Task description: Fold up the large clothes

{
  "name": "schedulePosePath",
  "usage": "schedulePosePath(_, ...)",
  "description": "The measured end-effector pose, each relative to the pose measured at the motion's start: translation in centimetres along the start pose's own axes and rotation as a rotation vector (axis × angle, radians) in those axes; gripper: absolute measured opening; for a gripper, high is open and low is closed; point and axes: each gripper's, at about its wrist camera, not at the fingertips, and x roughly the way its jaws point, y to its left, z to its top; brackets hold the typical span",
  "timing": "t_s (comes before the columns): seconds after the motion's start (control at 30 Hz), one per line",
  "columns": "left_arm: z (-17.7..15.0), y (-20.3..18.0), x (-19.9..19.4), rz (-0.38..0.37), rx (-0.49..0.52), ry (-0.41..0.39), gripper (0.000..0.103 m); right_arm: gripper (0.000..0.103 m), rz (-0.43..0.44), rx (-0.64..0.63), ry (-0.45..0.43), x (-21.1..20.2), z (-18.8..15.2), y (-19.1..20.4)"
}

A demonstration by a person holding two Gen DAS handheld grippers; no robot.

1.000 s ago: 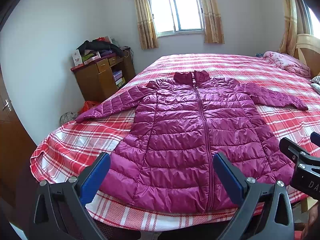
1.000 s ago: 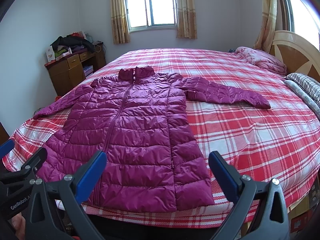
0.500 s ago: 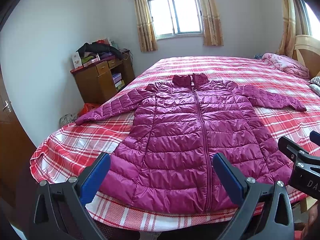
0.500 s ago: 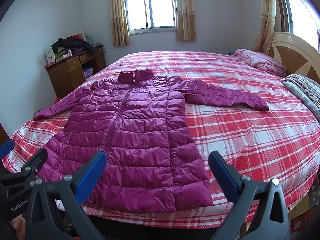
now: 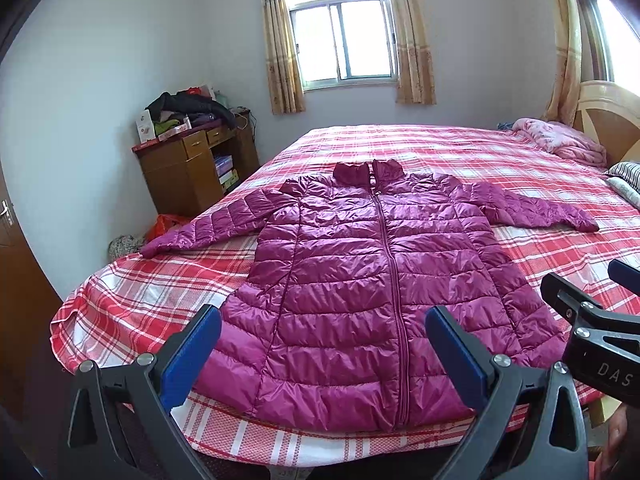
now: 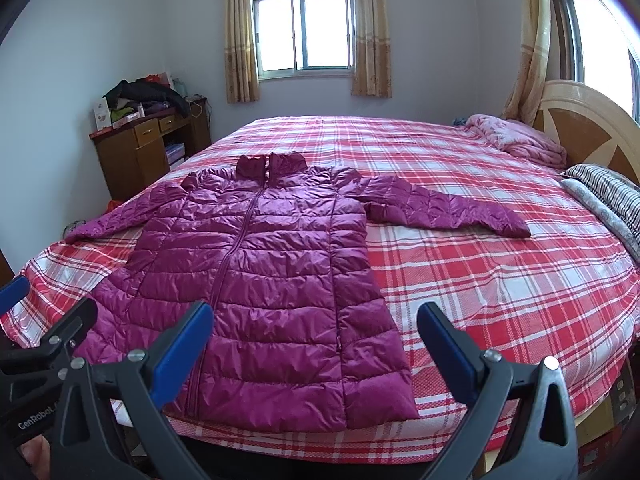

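Task not started as far as visible: magenta puffer coat [image 5: 372, 280] lies flat, zipped, front up on the plaid bed [image 6: 500, 280], both sleeves spread out to the sides, collar toward the window, hem at the near bed edge. No fold made yet; all folds left, likely sleeves in first, then body. Left claw [image 5: 320, 354] wide apart, holding nothing, hovering off the near edge over the hem, left of the zipper. Right claw [image 6: 314, 346] also wide apart, empty, over the coat's lower right corner; each claw shows at the edge of the other's view, so they sit close side by side. Edges: hem runs just inside the near mattress edge, little bed showing in front of it; left sleeve cuff [image 5: 154, 249] reaches close to the bed's left edge, could slip off if dragged. Right sleeve [image 6: 452, 210] lies well within the bed. Open room: lots of bare bed to the right of the coat and beyond the collar; pink blanket [image 6: 516, 138] and striped pillow [image 6: 608, 196] well apart near the headboard, not in the way. Wooden cabinet [image 5: 192, 168] off the bed's left side, clear of the work.
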Motion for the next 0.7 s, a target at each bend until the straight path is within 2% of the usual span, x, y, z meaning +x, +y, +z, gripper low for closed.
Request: schedulePosePath(0.7,0.08,0.14,0.46,-0.014,-0.001,0.025,0.102,0.103,0.008,-0.010,0.009,0.17,-0.12,0.41)
